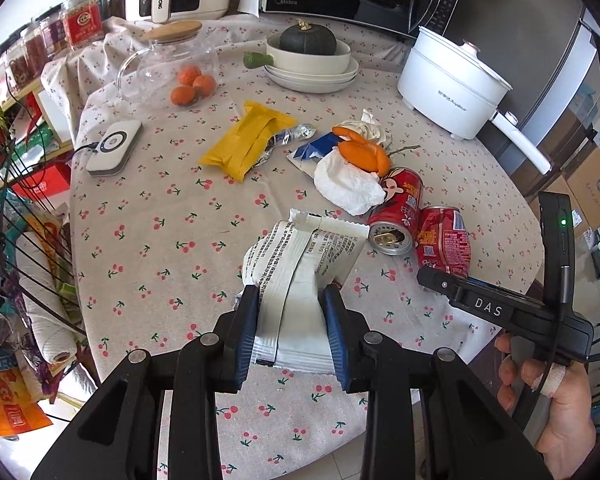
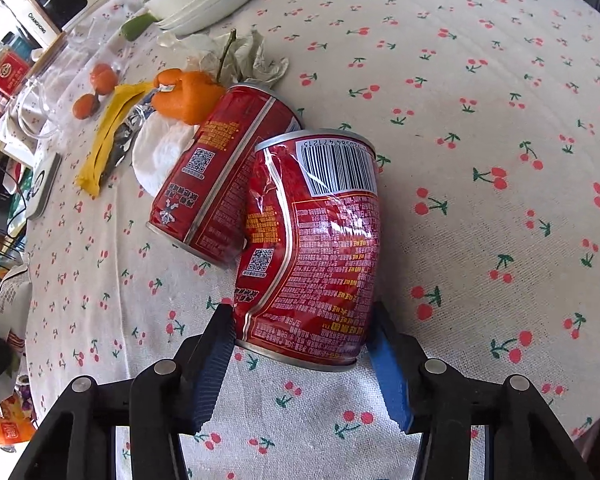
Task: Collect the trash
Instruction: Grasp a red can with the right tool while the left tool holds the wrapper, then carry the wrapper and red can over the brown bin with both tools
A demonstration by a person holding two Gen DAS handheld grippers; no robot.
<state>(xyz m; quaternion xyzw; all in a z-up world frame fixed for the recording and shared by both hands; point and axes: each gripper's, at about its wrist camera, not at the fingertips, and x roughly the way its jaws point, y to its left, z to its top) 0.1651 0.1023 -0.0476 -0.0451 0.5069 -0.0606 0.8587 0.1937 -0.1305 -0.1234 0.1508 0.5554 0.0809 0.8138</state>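
We see the trash spread over a round table [image 1: 148, 240] draped in a cherry-print cloth, and we place things by the dented can [image 2: 316, 248].

Our left gripper [image 1: 290, 320] has its blue pads pressed on a white wrapper [image 1: 300, 280], a crinkly printed pouch with a sealed, serrated edge, held above the cloth just left of the dented can.

Our right gripper [image 2: 304, 344] straddles the dented can's lower end. No earlier frame is given, so we judge from this moment alone: the left pad touches the can's side, the right pad sits at its rim, and we cannot tell whether the can is truly clamped. That can is red glossy metal, buckled at the waist, with a white barcode panel and a QR code.

A second can [image 2: 220, 176], also red and lying on its side, touches the dented one on its left. Beyond the cans lie orange peel [image 2: 188, 96], a crumpled white tissue [image 2: 156, 152] and, further left, a yellow packet [image 2: 104, 136] over silver foil.

We count two cans, three whole oranges [image 1: 192, 84] in the left wrist view, and one pumpkin [image 1: 308, 40] in stacked pale dishes, well beyond the cans.
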